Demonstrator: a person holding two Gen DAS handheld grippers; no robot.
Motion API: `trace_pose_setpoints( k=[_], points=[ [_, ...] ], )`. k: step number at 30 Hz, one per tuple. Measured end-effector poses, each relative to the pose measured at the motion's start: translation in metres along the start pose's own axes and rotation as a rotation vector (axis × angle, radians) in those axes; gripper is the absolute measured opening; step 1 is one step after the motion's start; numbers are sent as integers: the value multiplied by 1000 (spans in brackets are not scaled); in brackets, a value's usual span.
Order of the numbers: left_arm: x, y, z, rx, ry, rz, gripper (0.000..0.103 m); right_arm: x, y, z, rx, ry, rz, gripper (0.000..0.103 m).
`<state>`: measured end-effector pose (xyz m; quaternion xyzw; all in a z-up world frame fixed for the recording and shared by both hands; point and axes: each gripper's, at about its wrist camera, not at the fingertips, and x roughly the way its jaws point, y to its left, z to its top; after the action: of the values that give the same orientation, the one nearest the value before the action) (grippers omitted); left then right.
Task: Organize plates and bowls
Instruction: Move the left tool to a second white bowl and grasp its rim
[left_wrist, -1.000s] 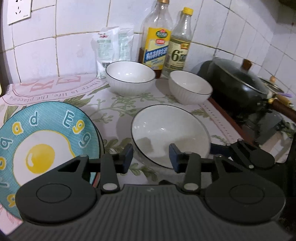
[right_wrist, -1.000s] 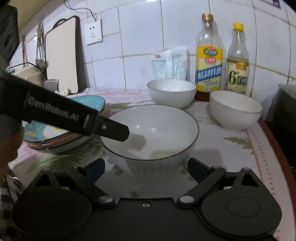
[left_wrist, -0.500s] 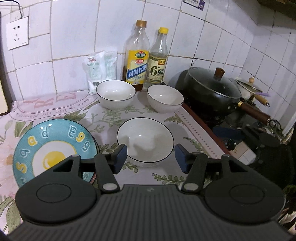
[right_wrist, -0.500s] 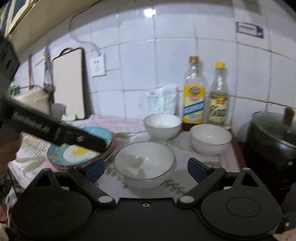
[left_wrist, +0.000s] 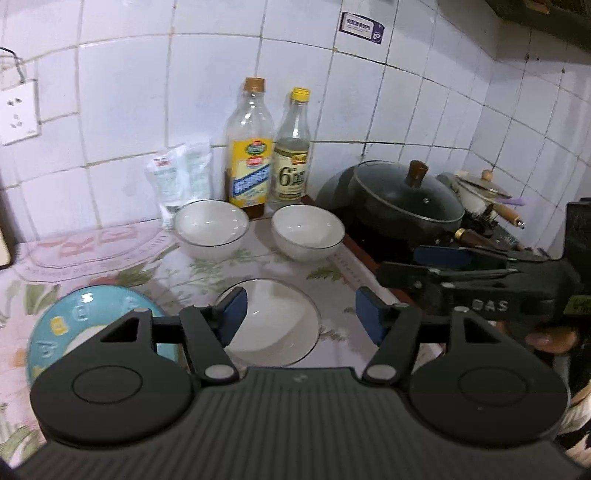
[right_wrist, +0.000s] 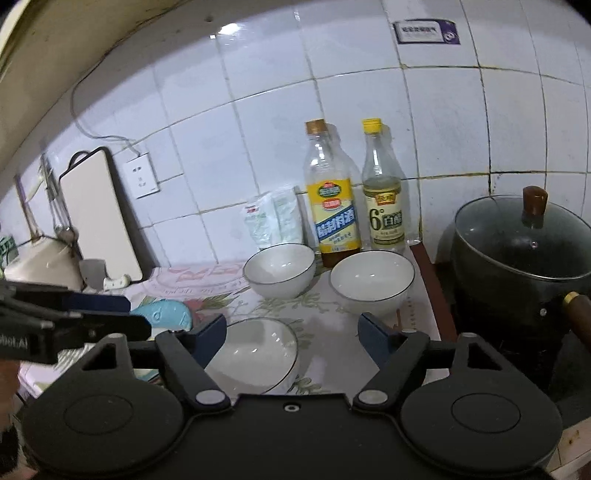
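A large white bowl (left_wrist: 273, 325) sits on the flowered cloth, below and between my two grippers; it also shows in the right wrist view (right_wrist: 255, 354). Two smaller white bowls (left_wrist: 211, 229) (left_wrist: 307, 232) stand side by side at the back, by the wall. A blue egg-print plate (left_wrist: 70, 332) tops a stack at the left. My left gripper (left_wrist: 297, 317) is open and empty, raised above the large bowl. My right gripper (right_wrist: 291, 332) is open and empty, also raised; it shows from the side in the left wrist view (left_wrist: 436, 266).
Two bottles (left_wrist: 249, 147) (left_wrist: 291, 147) and white packets (left_wrist: 181, 181) stand against the tiled wall. A lidded black pot (left_wrist: 406, 203) and a smaller pan (left_wrist: 480, 192) sit on the stove at the right. A cutting board (right_wrist: 99, 218) leans at the left.
Both grippers have pulled back and risen away from the large bowl, so the scene looks smaller. The left gripper's jaws have opened wider. The bowls and plates have not moved.
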<state>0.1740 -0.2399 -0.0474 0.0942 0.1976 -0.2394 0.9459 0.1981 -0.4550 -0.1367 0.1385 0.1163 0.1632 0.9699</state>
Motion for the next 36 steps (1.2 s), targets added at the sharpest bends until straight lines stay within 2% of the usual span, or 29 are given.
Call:
trace_pose_setpoints(
  k=[7, 12, 18, 20, 23, 26, 28, 29, 31, 33, 36],
  points=[
    [55, -2, 29, -9, 15, -46, 61, 43, -28, 19, 59, 18, -69, 79],
    [110, 10, 52, -42, 40, 17, 58, 95, -56, 28, 146, 89, -113, 77],
    [178, 28, 65, -108, 141, 53, 49, 146, -94, 31, 256, 165, -174, 72],
    [196, 30, 67, -128, 159, 68, 46, 158, -107, 29, 299, 177, -195, 67],
    [220, 31, 68, -138, 186, 76, 40, 173, -123, 24, 359, 205, -175, 56],
    [240, 33, 66, -154, 228, 66, 35, 183, -127, 20, 363, 219, -187, 46],
    [251, 34, 65, -164, 246, 72, 33, 187, -129, 18, 364, 225, -180, 31],
    [255, 34, 64, -164, 249, 76, 31, 190, -130, 18, 366, 228, -173, 27],
    [262, 36, 63, -171, 253, 71, 30, 191, -130, 17, 363, 222, -168, 27],
    [268, 43, 61, -226, 260, 31, 30, 190, -129, 17, 354, 220, -168, 27],
    [275, 49, 58, -265, 280, 23, 27, 190, -130, 17, 351, 219, -166, 27]
  ],
)
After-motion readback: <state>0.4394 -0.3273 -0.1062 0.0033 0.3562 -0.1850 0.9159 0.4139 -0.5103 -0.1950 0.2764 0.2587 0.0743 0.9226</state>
